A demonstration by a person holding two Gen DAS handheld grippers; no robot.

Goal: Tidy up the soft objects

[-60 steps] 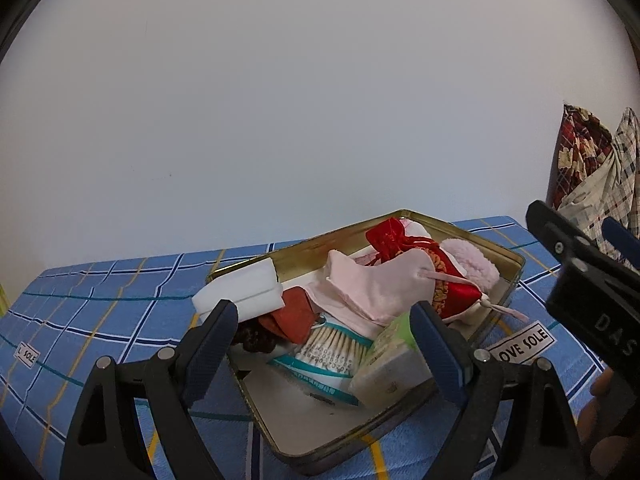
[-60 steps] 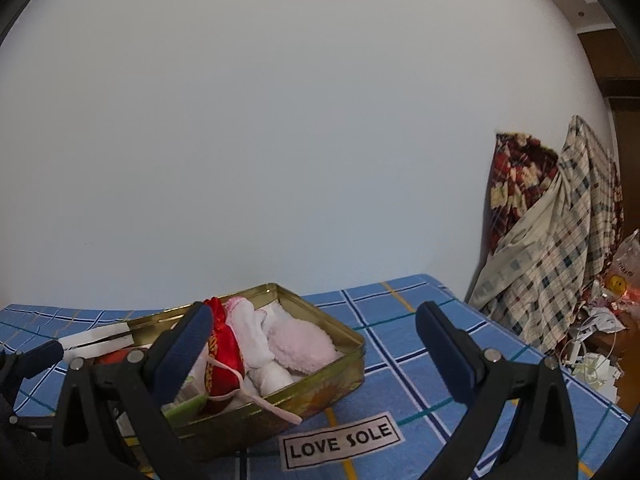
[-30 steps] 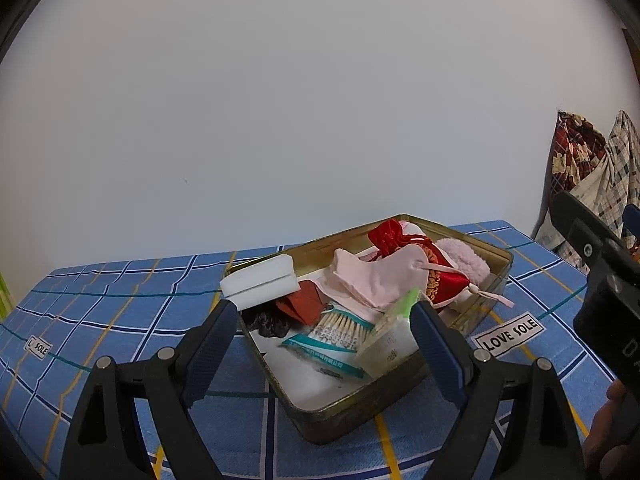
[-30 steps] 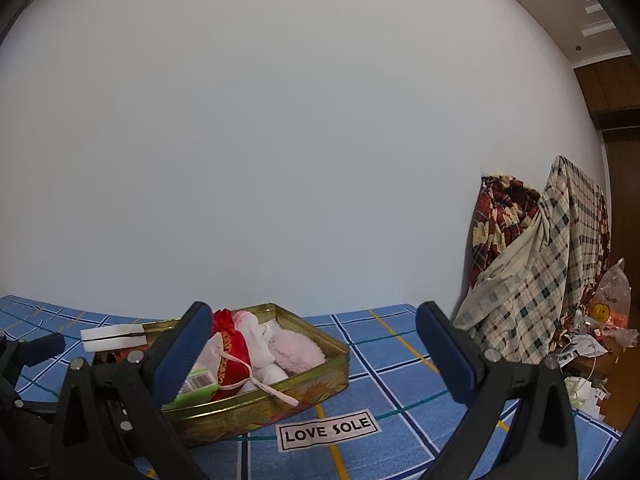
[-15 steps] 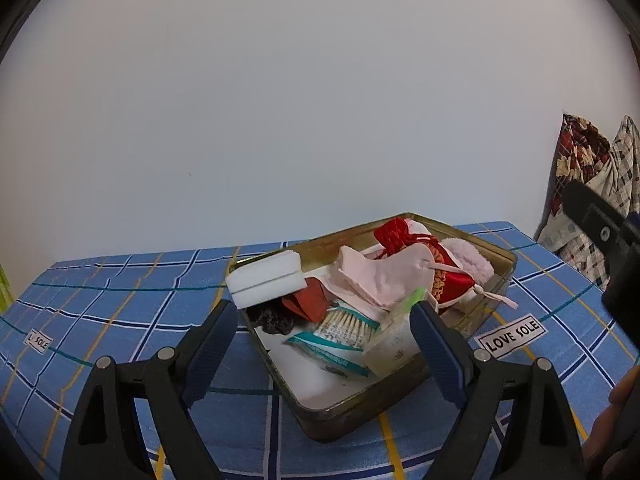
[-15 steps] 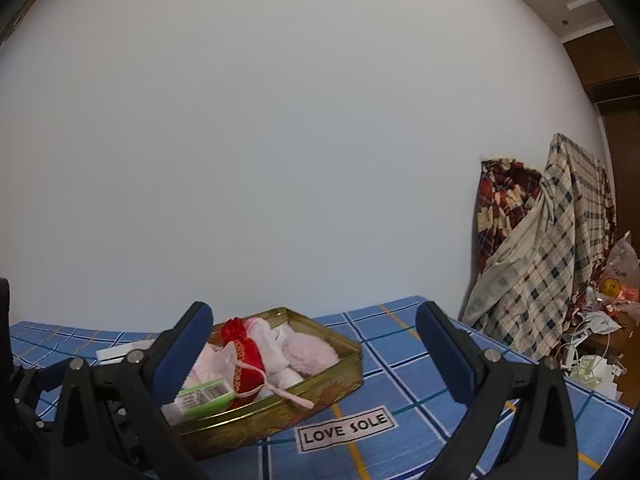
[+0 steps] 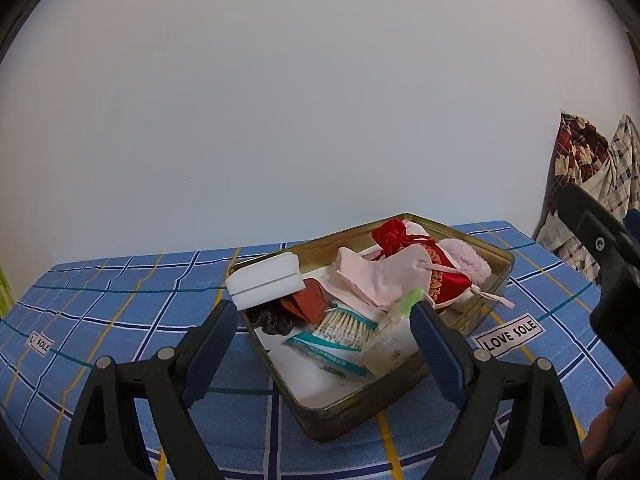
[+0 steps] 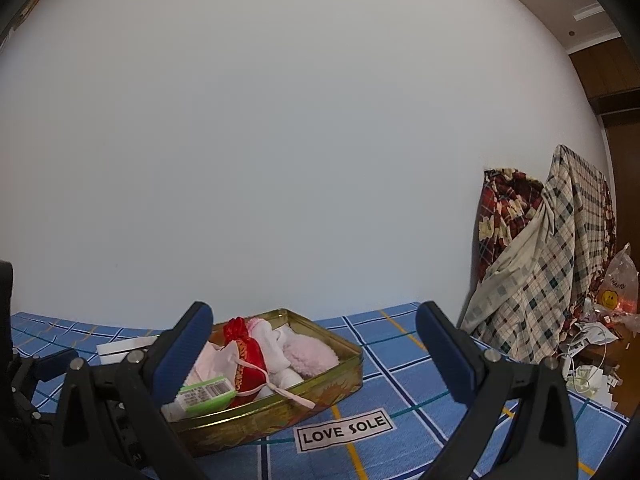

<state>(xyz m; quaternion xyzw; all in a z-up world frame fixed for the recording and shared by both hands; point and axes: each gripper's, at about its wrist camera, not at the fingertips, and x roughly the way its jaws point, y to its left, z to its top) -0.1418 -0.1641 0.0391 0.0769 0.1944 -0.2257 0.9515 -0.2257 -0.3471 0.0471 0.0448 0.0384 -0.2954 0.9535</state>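
A gold metal tin [image 7: 502,258] [image 8: 352,354] sits on a blue checked cloth. It holds a red pouch [image 7: 404,240] [image 8: 246,354], a pale pink pouch [image 7: 380,276], a fluffy pink item [image 7: 466,258] [image 8: 308,354], a white sponge [image 7: 264,280], a packet of cotton swabs [image 7: 340,330] and a green-capped pack [image 8: 204,394]. My left gripper [image 7: 320,348] is open and empty, just in front of the tin. My right gripper [image 8: 312,352] is open and empty, to the tin's right.
A white wall stands close behind the table. Plaid cloths [image 8: 540,264] hang at the right, with clutter and a plastic bag [image 8: 618,284] beside them. The cloth [image 7: 100,300] carries "LOVE SOLE" labels [image 8: 344,430].
Both grippers have drawn back and lifted slightly from the tin, then steadied. The tin's contents have not moved. Both grippers stay open.
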